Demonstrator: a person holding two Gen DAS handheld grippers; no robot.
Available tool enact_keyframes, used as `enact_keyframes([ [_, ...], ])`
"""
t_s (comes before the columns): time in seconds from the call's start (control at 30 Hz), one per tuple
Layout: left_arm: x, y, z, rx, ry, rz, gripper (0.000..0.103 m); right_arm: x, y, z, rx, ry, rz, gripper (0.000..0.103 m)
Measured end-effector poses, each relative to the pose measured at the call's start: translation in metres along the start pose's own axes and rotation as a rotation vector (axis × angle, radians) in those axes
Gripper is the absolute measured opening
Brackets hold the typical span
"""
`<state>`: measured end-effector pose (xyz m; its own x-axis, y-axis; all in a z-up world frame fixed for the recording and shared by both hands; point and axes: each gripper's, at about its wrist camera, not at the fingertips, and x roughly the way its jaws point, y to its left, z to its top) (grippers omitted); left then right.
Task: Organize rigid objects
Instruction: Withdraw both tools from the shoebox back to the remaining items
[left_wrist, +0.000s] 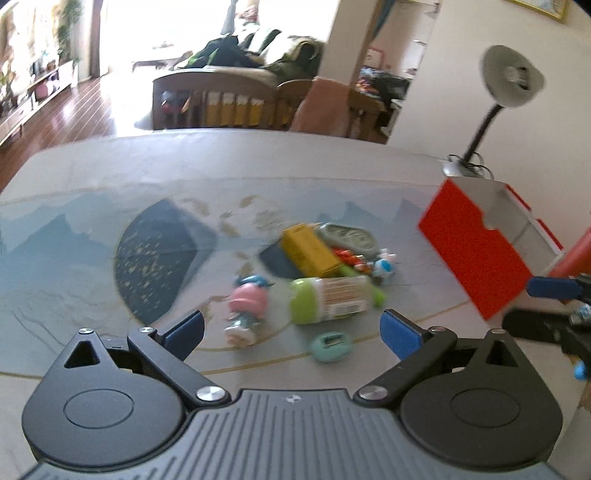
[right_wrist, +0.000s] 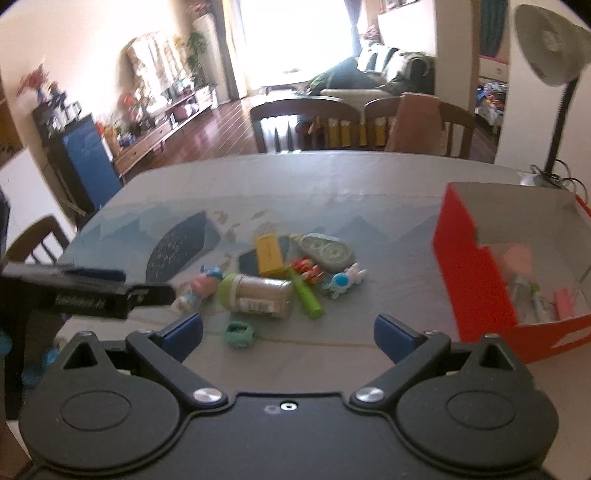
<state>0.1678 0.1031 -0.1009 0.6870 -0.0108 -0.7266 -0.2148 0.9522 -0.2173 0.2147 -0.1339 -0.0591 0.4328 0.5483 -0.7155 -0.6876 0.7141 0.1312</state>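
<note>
Inside red box (right_wrist: 476, 273), pink items (right_wrist: 517, 258).

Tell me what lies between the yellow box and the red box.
In the right wrist view, a grey oval case, small orange figures and a blue-and-white toy figure lie between the yellow box and the red box.

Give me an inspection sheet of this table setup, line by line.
Surface: table under a printed mat.
Job's things: loose pile, with yellow box, green-capped bottle, pink figure, teal gadget, white-blue toy; red box open, some items inside.
Clutter: nothing seen.
Grippers: left tongs open, empty; right tongs open, empty; both above the table short of the pile.
Cables: lamp cord behind the red box.
Surroundings: desk lamp, chairs, sofa.
</note>
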Motion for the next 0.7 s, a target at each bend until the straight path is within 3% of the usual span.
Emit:
enact_keyframes([
  [0.33,0.046,0.032,-0.013,-0.048,0.046,0.066,0.102,0.047,0.029,-0.017,-0.094,0.074,0.010,0.096],
  [0.7,0.081,0.037,-0.013,-0.003,0.010,0.119,0.102,0.098,0.051,-0.029,-0.184,0.108,0.010,0.081],
])
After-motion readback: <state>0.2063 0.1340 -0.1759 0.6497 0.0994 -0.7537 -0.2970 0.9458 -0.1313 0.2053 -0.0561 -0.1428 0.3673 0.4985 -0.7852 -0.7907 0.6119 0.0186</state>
